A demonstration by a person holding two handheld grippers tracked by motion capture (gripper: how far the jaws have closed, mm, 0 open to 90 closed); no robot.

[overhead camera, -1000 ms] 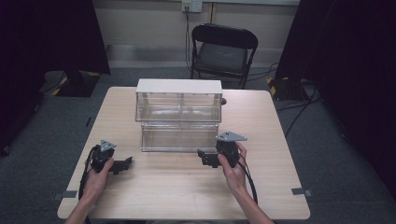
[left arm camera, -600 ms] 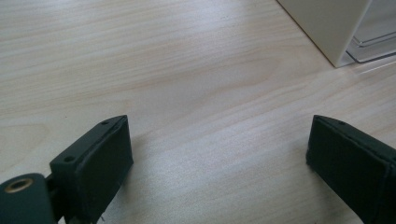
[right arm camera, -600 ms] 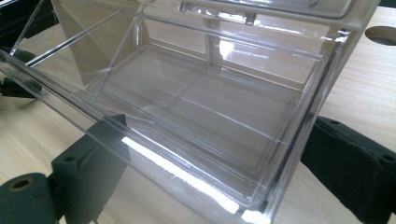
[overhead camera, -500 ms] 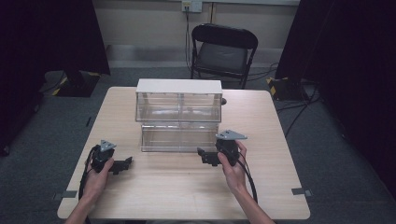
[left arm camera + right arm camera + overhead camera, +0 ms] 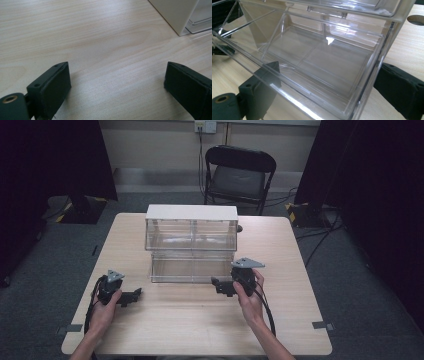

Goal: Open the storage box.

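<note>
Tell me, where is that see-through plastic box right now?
The clear drawer box stands mid-table in the high view, in front of the black chair. The right gripper sits at its lower drawer's front right corner.

In the right gripper view the clear drawer (image 5: 319, 62) of the storage box (image 5: 191, 242) ran off the frame at the left and bottom edges, and its front wall covered part of the right gripper's (image 5: 332, 100) left jaw. Beyond the drawer, dark shapes through the plastic were too distorted to tell. In the left gripper view only a corner of the box (image 5: 175, 15) showed, cut off at top and right. In the high view, whatever lay inside the box was too small to tell.
</note>
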